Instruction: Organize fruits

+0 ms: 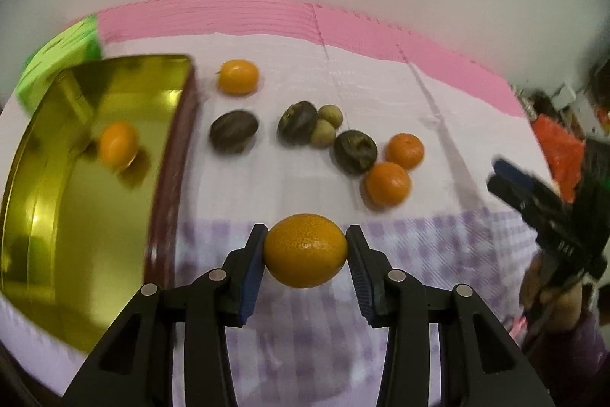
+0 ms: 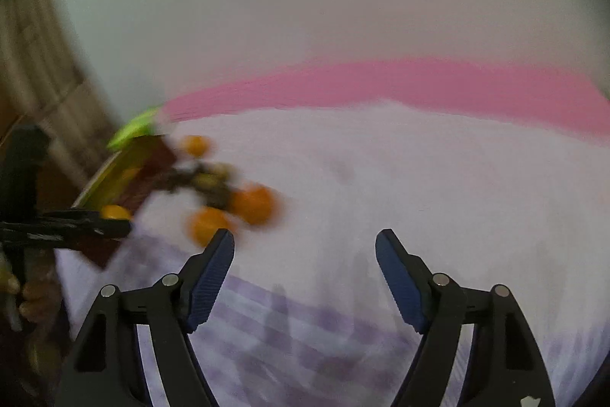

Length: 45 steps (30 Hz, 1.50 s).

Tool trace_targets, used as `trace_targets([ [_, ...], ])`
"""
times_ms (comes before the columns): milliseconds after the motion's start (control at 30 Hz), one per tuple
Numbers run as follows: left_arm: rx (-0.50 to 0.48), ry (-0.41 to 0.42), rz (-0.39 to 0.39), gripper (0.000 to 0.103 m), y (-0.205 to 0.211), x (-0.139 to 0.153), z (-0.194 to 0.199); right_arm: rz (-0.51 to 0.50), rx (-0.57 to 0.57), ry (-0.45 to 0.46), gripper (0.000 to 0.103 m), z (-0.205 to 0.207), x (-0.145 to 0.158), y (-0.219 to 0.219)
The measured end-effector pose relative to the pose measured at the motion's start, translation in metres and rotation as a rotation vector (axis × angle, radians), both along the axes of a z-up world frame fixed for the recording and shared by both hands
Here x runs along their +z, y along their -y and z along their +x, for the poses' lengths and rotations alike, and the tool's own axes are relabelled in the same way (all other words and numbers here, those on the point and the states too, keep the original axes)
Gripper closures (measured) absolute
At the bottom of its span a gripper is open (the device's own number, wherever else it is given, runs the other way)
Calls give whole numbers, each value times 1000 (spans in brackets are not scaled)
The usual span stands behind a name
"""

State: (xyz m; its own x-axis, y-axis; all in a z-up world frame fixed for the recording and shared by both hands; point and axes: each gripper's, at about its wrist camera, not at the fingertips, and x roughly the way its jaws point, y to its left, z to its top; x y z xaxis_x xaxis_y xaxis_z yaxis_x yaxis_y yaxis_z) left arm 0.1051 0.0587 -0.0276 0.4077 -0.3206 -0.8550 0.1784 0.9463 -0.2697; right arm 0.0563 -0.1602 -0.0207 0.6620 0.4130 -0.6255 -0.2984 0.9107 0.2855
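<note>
My left gripper [image 1: 305,250] is shut on an orange kumquat-like fruit [image 1: 305,250], its blue pads pressing both sides. To its left stands a gold tin tray [image 1: 57,201] holding one orange fruit [image 1: 118,144]. On the cloth ahead lie another orange fruit [image 1: 238,76], three dark wrinkled fruits [image 1: 233,131] [image 1: 297,123] [image 1: 355,151], two small tan fruits [image 1: 327,124] and two tangerines [image 1: 405,150] [image 1: 389,183]. My right gripper [image 2: 305,246] is open above bare cloth, nothing between its fingers. It also shows at the right edge of the left wrist view, right gripper [image 1: 507,178]. The right wrist view is blurred.
A white and lilac checked cloth [image 1: 305,330] covers the surface, with a pink mat [image 1: 267,18] behind and a green box [image 1: 61,56] beyond the tray. Red and dark clutter [image 1: 560,147] sits at the far right. A hand [image 2: 34,296] holds the left gripper.
</note>
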Motion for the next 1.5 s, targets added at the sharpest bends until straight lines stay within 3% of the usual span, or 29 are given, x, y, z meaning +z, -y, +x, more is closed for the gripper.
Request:
trace_targets([
  [133,34,2,-46,60,-16,12,-23,-97,222,-45,30,38,22,-51],
  [300,43,5,-70,60,-23,21,-35,-265,390,-147,30,80,7,-110],
  [433,42,20,-79,60,-31,29,-38,-357,427,-201,35,99,-10,-132],
  [667,36,16,-87,60,-37,32,-40,-450,457,-316,62,115,-36,-153],
  [700,37,16,-87,60,-37,31,-40,-453,456,-311,62,115,-38,-154],
  [800,45,10,-84,60,-39,32,-42,-441,436,-305,63,111,-34,-152],
  [867,57,17,-92,60,-43,36,-44,-409,423,-247,63,97,-18,-149],
  [1033,91,40,-94,60,-55,46,-49,-223,381,-124,63,33,31,-130],
  [1233,137,78,-73,61,-76,60,-53,-70,311,-81,63,-30,49,-112],
  [1500,205,77,-59,61,-110,54,-45,-63,270,-59,63,-61,53,-105],
])
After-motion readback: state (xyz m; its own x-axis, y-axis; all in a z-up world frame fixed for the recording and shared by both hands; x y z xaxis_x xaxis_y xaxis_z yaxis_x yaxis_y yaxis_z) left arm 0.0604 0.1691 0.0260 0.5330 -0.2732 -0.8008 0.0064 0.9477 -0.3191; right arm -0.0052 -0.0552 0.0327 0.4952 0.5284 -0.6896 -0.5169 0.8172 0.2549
